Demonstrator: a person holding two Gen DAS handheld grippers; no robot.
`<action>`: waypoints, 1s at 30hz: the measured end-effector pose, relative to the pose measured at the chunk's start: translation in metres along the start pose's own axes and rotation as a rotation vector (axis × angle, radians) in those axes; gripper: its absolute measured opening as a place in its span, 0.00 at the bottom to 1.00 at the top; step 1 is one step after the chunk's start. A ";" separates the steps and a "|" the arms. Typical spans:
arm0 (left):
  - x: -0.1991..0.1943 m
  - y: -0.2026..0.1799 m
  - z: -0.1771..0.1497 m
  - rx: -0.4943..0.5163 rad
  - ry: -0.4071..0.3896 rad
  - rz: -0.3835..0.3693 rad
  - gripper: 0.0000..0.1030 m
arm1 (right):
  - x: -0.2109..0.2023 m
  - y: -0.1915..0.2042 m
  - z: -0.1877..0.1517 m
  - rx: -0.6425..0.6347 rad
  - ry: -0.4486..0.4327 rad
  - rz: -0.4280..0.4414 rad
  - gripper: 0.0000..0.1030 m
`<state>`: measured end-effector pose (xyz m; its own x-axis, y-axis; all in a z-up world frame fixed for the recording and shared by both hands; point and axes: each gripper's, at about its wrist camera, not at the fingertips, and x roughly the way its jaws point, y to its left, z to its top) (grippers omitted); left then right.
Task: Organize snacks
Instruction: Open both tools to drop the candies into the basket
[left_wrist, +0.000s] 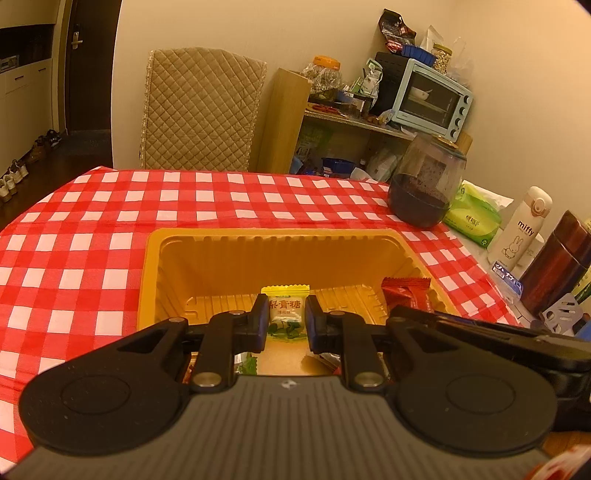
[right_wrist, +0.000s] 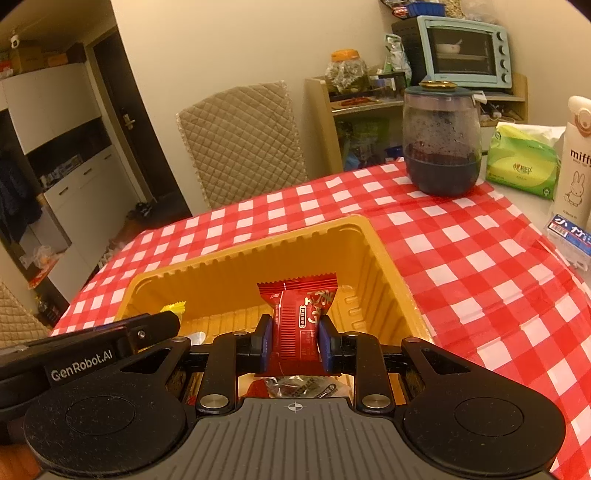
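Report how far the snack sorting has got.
Done: the yellow plastic tray already holds some wrapped snacks near its front edge. In hand: the left gripper clamps a yellow-and-white candy packet, the right gripper a red snack packet, both over the tray. Left: releasing both.

Warm, dim indoor light with a strong orange cast in both views.

Fisheye lenses bend the walls and door (left_wrist: 88, 66) and darken the corners. The checked cloth (left_wrist: 92, 240) is evenly lit with soft shadows, and the oven (right_wrist: 465, 51) glass shows a faint sheen. The near tool bodies look slightly soft and the cloth beyond sharper.
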<state>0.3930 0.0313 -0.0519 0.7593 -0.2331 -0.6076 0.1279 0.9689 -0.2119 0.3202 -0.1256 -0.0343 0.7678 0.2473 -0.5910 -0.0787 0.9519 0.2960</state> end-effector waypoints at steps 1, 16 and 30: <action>0.001 0.000 -0.001 0.000 0.004 -0.002 0.18 | -0.001 0.001 0.000 0.001 -0.001 -0.001 0.26; 0.006 0.004 -0.001 -0.004 0.013 -0.002 0.31 | 0.001 -0.005 -0.001 0.024 0.002 -0.005 0.26; 0.003 0.018 -0.001 -0.003 0.035 0.056 0.42 | 0.005 -0.003 0.002 0.025 0.001 0.009 0.26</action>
<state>0.3968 0.0480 -0.0577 0.7427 -0.1810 -0.6446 0.0834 0.9803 -0.1792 0.3258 -0.1276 -0.0363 0.7667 0.2556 -0.5889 -0.0694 0.9450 0.3198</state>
